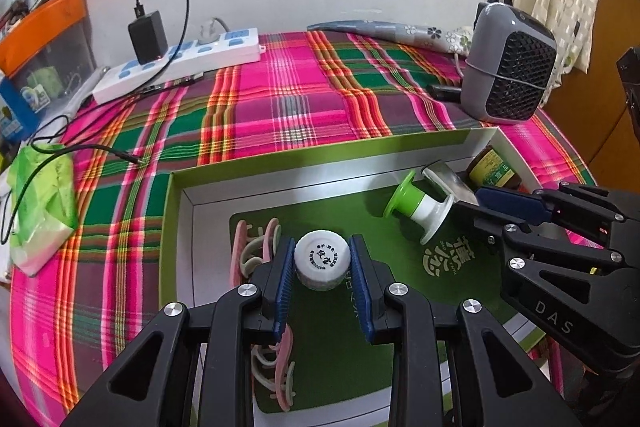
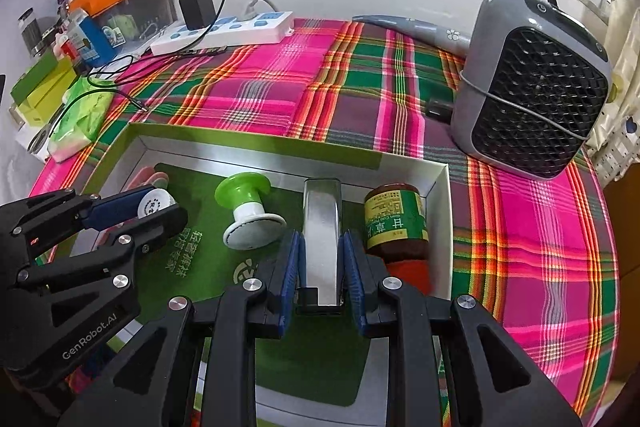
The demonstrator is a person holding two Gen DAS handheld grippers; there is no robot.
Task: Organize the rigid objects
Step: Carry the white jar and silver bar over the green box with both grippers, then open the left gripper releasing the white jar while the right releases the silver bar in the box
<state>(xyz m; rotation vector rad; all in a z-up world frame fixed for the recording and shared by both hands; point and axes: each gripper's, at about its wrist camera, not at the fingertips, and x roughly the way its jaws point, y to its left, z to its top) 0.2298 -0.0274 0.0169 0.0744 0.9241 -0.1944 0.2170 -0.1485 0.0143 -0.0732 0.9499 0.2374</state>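
A green-lined shallow box [image 1: 182,215] [image 2: 440,187] lies on the plaid cloth. My left gripper [image 1: 322,265] is shut on a white bottle cap [image 1: 322,259] over the box's left part, beside pink and green clips [image 1: 250,251]. It shows in the right wrist view [image 2: 154,205] too. My right gripper [image 2: 322,267] is shut on a shiny metal piece [image 2: 322,227], held over the box's right part. A green and white spool [image 1: 416,205] [image 2: 244,207] lies on its side in the box. A brown jar with a green label [image 2: 396,223] [image 1: 494,167] lies at the box's right wall.
A grey fan heater [image 1: 510,67] [image 2: 532,83] stands at the back right. A white power strip with a black charger [image 1: 176,63] [image 2: 224,31] lies at the back left. A green tissue pack [image 1: 40,203] and a black cable [image 1: 100,149] lie left of the box.
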